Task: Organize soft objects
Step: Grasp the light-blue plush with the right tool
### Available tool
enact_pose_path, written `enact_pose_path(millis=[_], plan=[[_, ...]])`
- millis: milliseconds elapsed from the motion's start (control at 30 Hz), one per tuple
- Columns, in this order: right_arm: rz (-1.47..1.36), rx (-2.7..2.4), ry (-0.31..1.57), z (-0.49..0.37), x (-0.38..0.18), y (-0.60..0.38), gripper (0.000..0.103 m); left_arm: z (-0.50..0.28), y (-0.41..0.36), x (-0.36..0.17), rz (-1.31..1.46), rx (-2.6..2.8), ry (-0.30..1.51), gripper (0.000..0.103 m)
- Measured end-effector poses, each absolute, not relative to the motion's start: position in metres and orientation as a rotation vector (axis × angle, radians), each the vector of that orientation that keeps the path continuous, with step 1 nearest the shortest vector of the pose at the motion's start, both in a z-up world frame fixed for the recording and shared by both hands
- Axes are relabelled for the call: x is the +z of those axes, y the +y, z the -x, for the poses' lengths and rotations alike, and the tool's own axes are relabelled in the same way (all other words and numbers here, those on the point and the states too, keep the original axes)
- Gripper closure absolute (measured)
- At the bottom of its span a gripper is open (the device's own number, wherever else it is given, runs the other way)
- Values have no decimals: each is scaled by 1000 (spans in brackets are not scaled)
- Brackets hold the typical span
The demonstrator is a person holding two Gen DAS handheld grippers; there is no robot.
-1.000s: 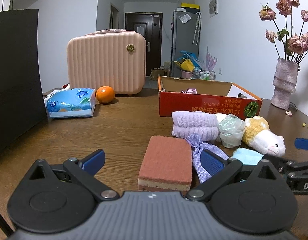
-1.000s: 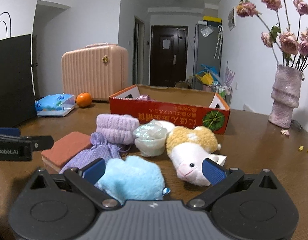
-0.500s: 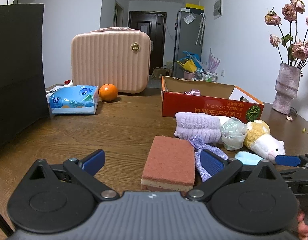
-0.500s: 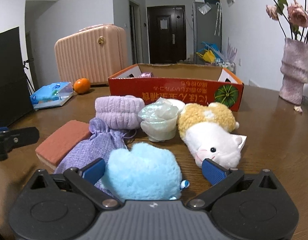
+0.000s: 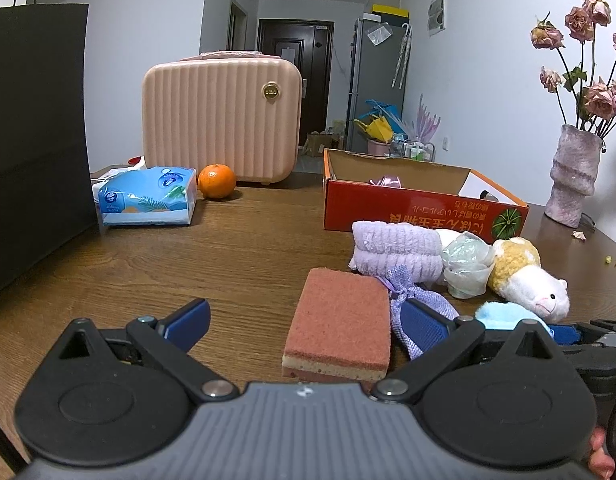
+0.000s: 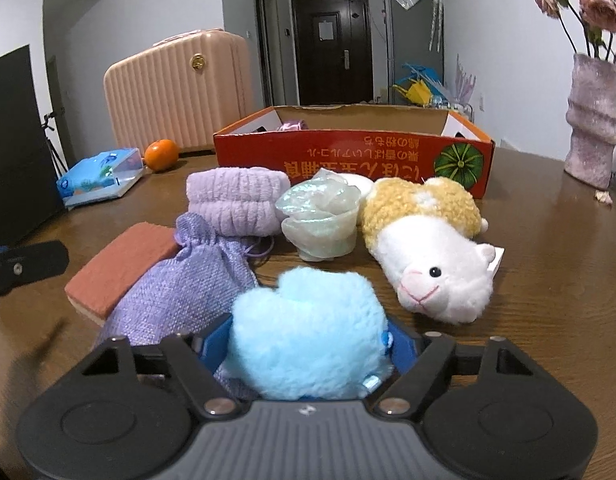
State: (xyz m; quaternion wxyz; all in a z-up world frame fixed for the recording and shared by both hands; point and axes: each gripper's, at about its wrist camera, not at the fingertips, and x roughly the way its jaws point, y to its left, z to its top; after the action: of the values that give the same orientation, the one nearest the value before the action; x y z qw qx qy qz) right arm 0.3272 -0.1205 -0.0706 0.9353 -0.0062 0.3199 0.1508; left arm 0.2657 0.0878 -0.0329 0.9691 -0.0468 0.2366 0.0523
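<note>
right wrist view: right gripper [image 6: 308, 344] jaws closing, blue pads touching both sides of fluffy blue plush [image 6: 308, 340] on near table [image 6: 547, 280]. lilac pouch [image 6: 188, 292] left, hamster plush [image 6: 427, 248] right, red box [image 6: 347, 156] far. left gripper [image 5: 304, 320] released, straddling sponge [image 5: 339, 320].

a home: wooden table [image 5: 156, 264] with a pink suitcase [image 5: 222, 118], vase of dried roses [image 5: 573, 180], fridge [image 5: 373, 80] by the door.

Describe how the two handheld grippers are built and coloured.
Both look alike: the left gripper and right gripper have grey ribbed bodies, two round black discs, black linkage bars with silver pivot screws, and blue finger pads. No cables or sleeves show.
</note>
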Motion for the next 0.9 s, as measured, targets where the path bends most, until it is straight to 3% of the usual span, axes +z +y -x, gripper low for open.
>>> enact_pose_path(millis=[900], plan=[[-15,277,452,-304,-40,-142,31,-297,85,-50,71,93,600,0]])
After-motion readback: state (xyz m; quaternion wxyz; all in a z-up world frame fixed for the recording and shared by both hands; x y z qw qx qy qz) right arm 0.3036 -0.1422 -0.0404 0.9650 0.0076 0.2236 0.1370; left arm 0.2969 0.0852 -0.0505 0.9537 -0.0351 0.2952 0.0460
